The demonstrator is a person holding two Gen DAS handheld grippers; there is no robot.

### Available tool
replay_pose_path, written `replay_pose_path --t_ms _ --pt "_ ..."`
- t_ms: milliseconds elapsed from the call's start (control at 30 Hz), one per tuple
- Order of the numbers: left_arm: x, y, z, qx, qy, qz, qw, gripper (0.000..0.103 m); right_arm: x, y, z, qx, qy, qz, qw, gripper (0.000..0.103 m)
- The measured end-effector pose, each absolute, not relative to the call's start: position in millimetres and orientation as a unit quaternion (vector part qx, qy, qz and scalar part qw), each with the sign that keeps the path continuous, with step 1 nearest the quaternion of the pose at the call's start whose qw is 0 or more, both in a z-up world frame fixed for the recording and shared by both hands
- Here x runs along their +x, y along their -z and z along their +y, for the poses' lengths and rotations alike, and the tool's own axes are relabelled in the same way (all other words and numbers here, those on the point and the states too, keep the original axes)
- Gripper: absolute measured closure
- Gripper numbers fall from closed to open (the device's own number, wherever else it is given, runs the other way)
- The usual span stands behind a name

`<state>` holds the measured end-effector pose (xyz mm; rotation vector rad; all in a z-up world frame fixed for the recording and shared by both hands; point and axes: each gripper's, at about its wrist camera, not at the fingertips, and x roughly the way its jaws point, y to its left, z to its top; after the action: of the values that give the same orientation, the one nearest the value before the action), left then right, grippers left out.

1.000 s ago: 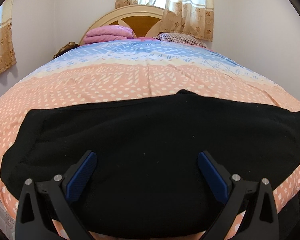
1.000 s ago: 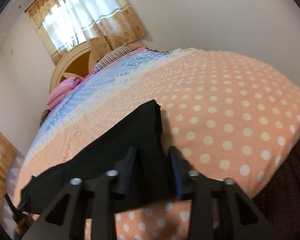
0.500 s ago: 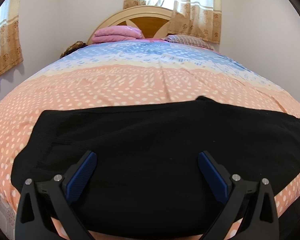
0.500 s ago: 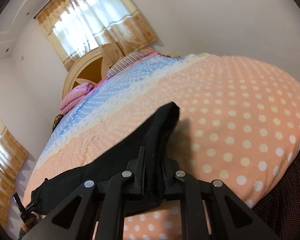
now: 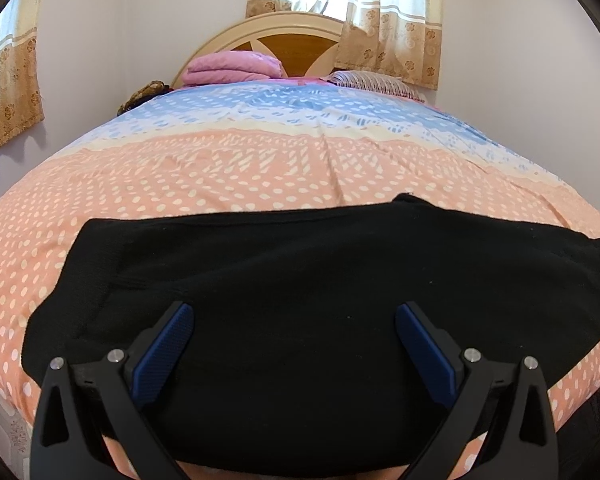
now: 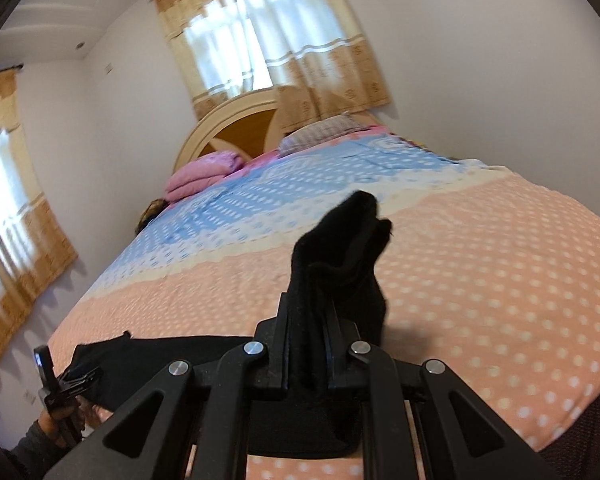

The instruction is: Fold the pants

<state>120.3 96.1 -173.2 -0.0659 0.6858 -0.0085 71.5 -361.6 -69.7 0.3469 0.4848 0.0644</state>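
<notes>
- Your right gripper (image 6: pixel 306 340) is clamped on one end of the black pants (image 5: pixel 300 288); the cloth stands up between its jaws and flops over past the tips, lifted clear of the bedspread (image 6: pixel 480 264).
- Your left gripper (image 5: pixel 294 340) hangs just above the pants with its jaws spread wide and nothing between the blue pads (image 5: pixel 162 354).
- The pants lie in a long band across the near edge of the bed, on the peach, white-dotted part of the bedspread.
- In the right wrist view the far end of the pants reaches the left corner of the bed, where your left hand (image 6: pixel 66 412) holds the other gripper.
- A folded pink blanket (image 5: pixel 232 66) and a striped pillow (image 5: pixel 370 82) sit at the headboard (image 5: pixel 284 36), well apart from the pants.
</notes>
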Motion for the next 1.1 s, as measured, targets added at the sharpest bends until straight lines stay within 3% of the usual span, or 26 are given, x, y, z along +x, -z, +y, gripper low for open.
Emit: replay_pose_path --t_ms 433,533,567,633,667,867,1100 --pt "109.3 135.1 65.4 -0.066 0.089 0.306 0.945 0.000 104.1 108.4 -230.5 0.043 -0.107 0.305 0.945 0.091" --pt "113.6 136.7 38.8 -0.063 0.131 0.319 0.937 0.000 120.9 146.9 -201.1 0.009 -0.133 0.379 0.916 0.084" --pt "115.5 137.2 31.9 -0.063 0.142 0.323 0.934 0.000 121.8 155.7 -195.3 0.001 -0.141 0.395 0.908 0.079" --pt "117.6 137.5 21.2 -0.064 0.161 0.329 0.928 0.000 111.4 160.2 -195.9 0.002 -0.168 0.394 0.904 0.059" --pt "119.8 137.7 13.8 -0.062 0.170 0.334 0.925 0.000 103.2 157.4 -202.2 0.009 -0.182 0.386 0.904 0.056" --pt "130.4 135.6 -24.0 -0.044 0.205 0.345 0.915 0.000 65.4 140.6 -260.0 0.065 -0.162 0.343 0.923 0.055" --pt "131.6 130.5 -62.9 -0.041 0.243 0.351 0.903 0.000 71.9 141.9 -225.3 0.036 -0.172 0.351 0.920 0.055"
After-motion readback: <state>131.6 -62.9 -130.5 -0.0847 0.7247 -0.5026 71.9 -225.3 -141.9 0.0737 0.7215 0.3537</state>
